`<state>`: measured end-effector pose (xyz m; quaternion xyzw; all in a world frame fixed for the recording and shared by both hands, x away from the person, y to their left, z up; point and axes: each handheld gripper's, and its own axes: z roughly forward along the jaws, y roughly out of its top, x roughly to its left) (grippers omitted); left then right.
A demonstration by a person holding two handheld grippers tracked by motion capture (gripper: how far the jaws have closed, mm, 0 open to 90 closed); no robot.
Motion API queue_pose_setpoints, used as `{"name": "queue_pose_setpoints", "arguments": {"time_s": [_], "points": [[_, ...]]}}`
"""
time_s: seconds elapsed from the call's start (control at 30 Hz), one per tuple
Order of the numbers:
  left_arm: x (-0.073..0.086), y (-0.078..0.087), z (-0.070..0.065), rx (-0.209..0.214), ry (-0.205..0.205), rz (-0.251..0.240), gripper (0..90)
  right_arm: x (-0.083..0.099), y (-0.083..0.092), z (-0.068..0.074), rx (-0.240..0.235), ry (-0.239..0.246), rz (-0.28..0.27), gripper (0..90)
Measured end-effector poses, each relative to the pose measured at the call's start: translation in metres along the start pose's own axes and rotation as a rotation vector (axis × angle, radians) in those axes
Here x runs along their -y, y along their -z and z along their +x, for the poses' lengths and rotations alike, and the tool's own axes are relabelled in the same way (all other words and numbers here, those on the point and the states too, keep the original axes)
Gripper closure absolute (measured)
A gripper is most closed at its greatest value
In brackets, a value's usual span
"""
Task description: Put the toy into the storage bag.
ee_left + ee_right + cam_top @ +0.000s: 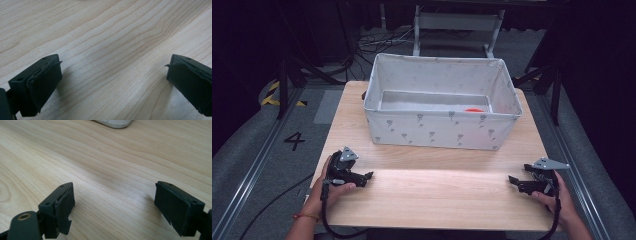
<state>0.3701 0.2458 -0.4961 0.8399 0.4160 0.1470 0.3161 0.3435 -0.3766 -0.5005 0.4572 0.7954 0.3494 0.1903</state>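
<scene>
While both tongs, left (368, 176) and right (512, 179), rest gaping and empty on the bare worktop (432, 192), the work looks finished or unstarted: an orange thing (473, 110) lies inside the fabric bin (439, 131) beyond. A "4" (294, 140) marks the floor.

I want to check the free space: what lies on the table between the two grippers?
Nothing. In the high view, the stretch of wooden table between the left gripper and the right gripper is bare; the fabric bin stands farther back.
</scene>
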Motion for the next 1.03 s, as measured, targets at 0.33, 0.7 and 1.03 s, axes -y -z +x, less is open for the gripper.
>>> {"name": "queue_pose_setpoints", "arguments": {"time_s": [0.33, 0.7, 1.03], "points": [[-0.0007, -0.0001, -0.0018, -0.013, 0.021, 0.007, 0.2, -0.0001, -0.0005, 0.0012, 0.018, -0.012, 0.005, 14.3], [-0.0006, -0.0002, -0.0005, -0.027, 0.033, 0.006, 0.1, 0.0000, -0.0005, 0.0023, 0.037, -0.024, 0.008, 12.5], [-0.0007, -0.0002, -0.0003, -0.028, 0.031, 0.005, 0.1, 0.0001, -0.0005, 0.0026, 0.040, -0.027, 0.009, 11.9]]}}
